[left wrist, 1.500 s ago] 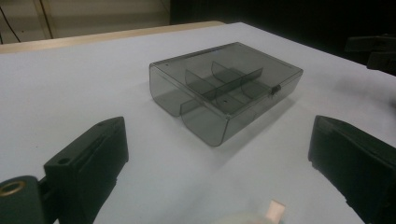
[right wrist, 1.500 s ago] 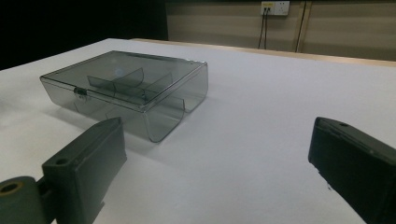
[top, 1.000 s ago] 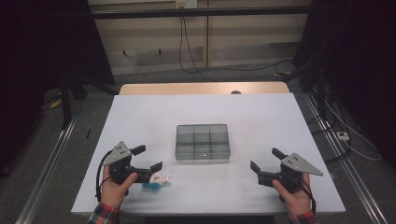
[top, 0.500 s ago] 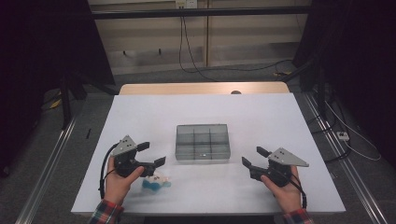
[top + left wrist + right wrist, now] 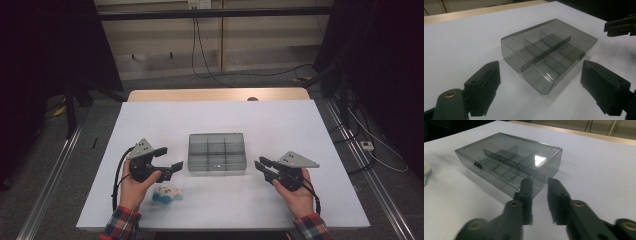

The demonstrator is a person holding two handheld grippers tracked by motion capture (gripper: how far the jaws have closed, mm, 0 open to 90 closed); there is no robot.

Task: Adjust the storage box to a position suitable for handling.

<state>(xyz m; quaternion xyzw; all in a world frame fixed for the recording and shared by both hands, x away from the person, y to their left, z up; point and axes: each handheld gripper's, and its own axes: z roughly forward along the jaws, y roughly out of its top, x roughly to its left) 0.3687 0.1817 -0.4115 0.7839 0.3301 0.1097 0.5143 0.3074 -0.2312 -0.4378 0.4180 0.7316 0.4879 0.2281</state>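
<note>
Both hands have moved in toward the box (image 5: 217, 153) at mid-tabletop. Right gripper (image 5: 264, 166) jaws have just been closing, nearly together, empty. Left gripper (image 5: 168, 161) gapes wide, empty. Grasp looks imminent.

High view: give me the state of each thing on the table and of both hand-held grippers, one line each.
Compartment box: lid shut, latched, compartments look empty, untouched.
Left hand-held gripper: jaws wide open, nothing between them, aimed at the box.
Right hand-held gripper: jaws have just been closing, now nearly together with a narrow gap, nothing between them.
Small blue and white object: lying on the white table beside the left hand, not held.
</note>
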